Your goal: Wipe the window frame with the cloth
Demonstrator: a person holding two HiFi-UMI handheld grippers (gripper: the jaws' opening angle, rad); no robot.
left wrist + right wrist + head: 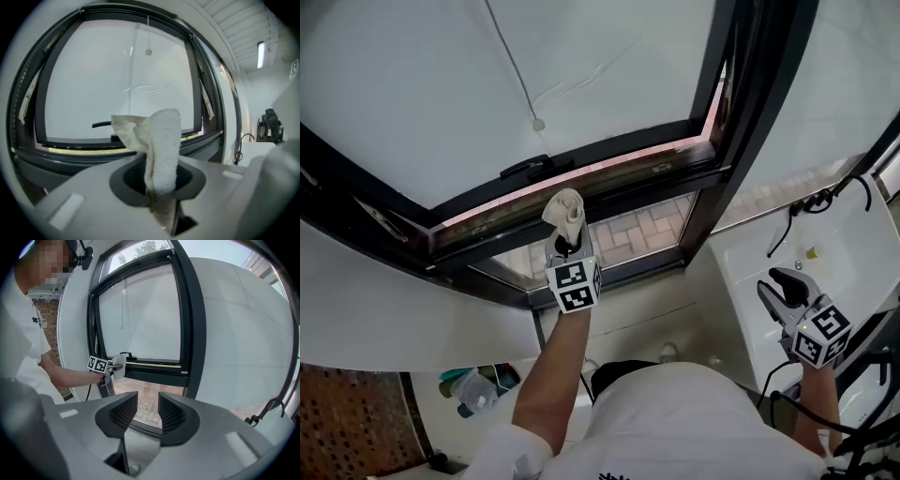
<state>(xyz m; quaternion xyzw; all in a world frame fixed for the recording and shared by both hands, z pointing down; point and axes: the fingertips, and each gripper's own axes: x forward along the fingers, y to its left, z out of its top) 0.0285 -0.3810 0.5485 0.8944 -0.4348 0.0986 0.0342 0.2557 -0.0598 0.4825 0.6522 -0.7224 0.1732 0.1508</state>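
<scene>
A cream cloth (565,212) is bunched in my left gripper (567,246), which is shut on it and holds it up against the lower rail of the dark window frame (609,173). In the left gripper view the cloth (157,145) stands up between the jaws, hiding them, with the frame's bottom rail (93,147) just beyond. The right gripper view shows the left gripper (112,369) and cloth (118,366) at the rail (150,366). My right gripper (780,292) hangs low at the right, away from the window, its jaws (143,412) apart and empty.
A black window handle (525,168) sits on the rail left of the cloth. A blind cord with a bead (538,124) hangs over the pane. A white basin (806,253) with a black faucet (814,202) lies at the right. Bottles (473,386) stand below left.
</scene>
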